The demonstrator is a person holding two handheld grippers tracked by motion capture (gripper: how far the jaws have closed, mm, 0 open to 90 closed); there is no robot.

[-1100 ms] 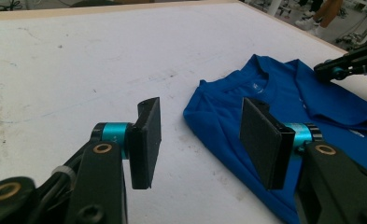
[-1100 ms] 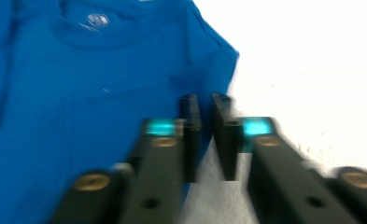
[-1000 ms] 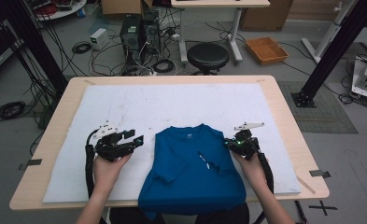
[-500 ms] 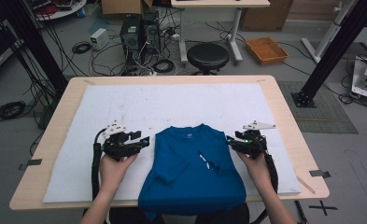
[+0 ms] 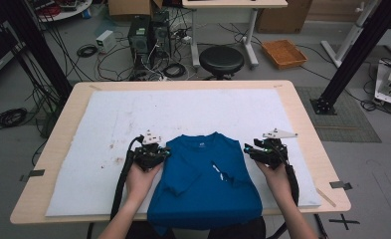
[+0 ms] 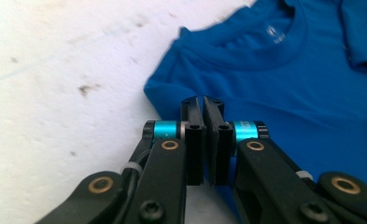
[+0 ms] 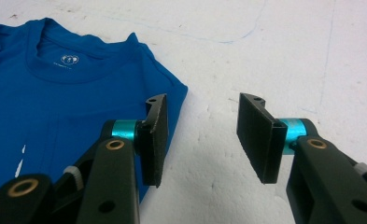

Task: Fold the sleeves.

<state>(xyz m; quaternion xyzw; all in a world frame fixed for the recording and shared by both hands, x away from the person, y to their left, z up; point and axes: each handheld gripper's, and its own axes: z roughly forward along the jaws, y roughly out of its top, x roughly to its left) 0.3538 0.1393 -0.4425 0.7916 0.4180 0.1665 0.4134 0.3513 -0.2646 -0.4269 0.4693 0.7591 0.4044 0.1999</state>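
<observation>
The blue T-shirt [image 5: 205, 181] lay between both grippers: left gripper [image 6: 203, 105] pressed together at its shoulder edge, right gripper [image 7: 202, 135] spread apart beside it.

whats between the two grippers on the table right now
The blue t-shirt lies between the left gripper and the right gripper, collar away from the person, on the white mat. The high view shows this.

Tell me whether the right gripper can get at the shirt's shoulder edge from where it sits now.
Probably yes. The right gripper has its jaws open, right beside the shoulder edge of the blue T-shirt. One jaw sits at the cloth's edge, the other over the bare white mat, and nothing lies between.
</observation>
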